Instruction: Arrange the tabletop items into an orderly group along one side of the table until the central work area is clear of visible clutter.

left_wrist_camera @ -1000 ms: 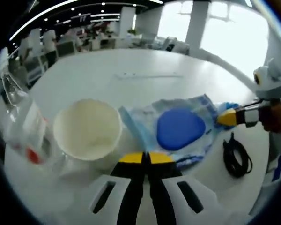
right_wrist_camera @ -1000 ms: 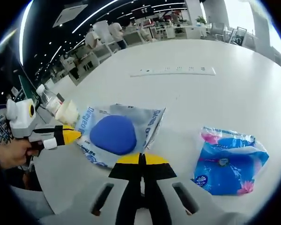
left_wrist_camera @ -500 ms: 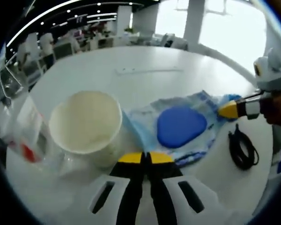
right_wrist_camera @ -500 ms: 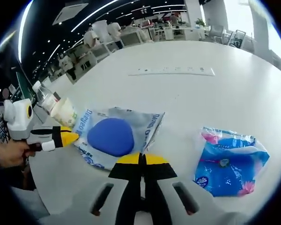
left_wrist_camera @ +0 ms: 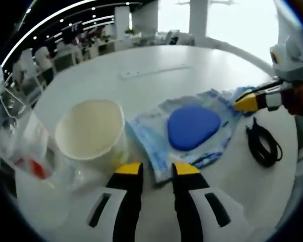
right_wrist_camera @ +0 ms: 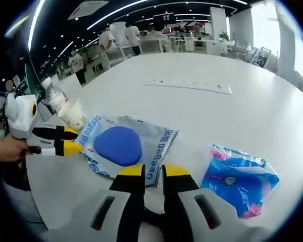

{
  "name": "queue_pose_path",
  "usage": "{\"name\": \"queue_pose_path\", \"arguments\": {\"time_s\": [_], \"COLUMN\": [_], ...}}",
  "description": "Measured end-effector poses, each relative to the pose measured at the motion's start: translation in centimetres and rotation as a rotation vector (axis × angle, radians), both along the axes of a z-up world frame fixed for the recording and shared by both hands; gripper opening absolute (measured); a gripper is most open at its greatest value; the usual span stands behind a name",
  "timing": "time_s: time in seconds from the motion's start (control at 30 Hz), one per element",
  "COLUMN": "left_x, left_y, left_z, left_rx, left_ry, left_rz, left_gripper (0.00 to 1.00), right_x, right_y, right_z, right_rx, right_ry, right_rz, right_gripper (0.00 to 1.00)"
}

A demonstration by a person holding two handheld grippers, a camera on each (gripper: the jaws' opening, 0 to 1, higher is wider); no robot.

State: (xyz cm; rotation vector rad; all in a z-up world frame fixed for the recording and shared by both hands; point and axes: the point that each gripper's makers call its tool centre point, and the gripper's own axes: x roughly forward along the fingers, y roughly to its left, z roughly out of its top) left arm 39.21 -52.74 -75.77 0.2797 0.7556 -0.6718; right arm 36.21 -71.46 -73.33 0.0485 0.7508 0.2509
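Left gripper [left_wrist_camera: 157, 170] jaws slightly parted, empty, at the near edge of blue-printed packet [left_wrist_camera: 192, 128]; right gripper [right_wrist_camera: 152, 171] likewise, gripping nothing; paper cup [left_wrist_camera: 91, 135] beside packet; tissue pack [right_wrist_camera: 237, 180] near tabletop [right_wrist_camera: 192, 108] edge.

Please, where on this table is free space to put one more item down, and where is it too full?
The widest bare patch is the far side of the table, beyond the white strip. A narrower gap lies between the wipes pack and the blue tissue pack. Crowded: the paper cup, plastic bottle and black cable border the wipes pack.
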Motion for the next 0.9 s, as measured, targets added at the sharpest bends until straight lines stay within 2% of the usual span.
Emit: {"name": "queue_pose_path", "arguments": {"time_s": [0.17,0.3,0.43,0.57,0.7,0.9], "left_x": [-1.2,-1.7,-2.6,-3.1,-4.0,-5.4], "left_y": [0.0,-0.1,-0.1,0.0,0.0,0.4], "left_z": [0.4,0.8,2.0,4.4,5.8,6.9], "left_rx": [0.007,0.005,-0.010,-0.044,-0.067,-0.091], "left_ry": [-0.009,-0.021,-0.050,-0.125,-0.146,-0.151], "left_rz": [-0.026,-0.034,-0.048,-0.049,-0.058,-0.071], "left_gripper": [0.26,0.31,0.37,0.39,0.44,0.50], "right_x": [-0.5,-1.0,-1.6,-1.6,-1.6,-2.1], "right_y": [0.0,-0.3,-0.4,-0.5,-1.0,-1.7], "right_z": [1.8,2.5,3.1,4.4,5.2,5.4], "right_rx": [-0.042,-0.081,-0.131,-0.135,-0.151,-0.186], "right_ry": [-0.049,-0.068,-0.077,-0.089,-0.094,-0.090], "right_rz": [0.084,0.134,0.199,0.222,0.238,0.264], "right_gripper": [0.17,0.23,0.27,0.33,0.37,0.39]}}
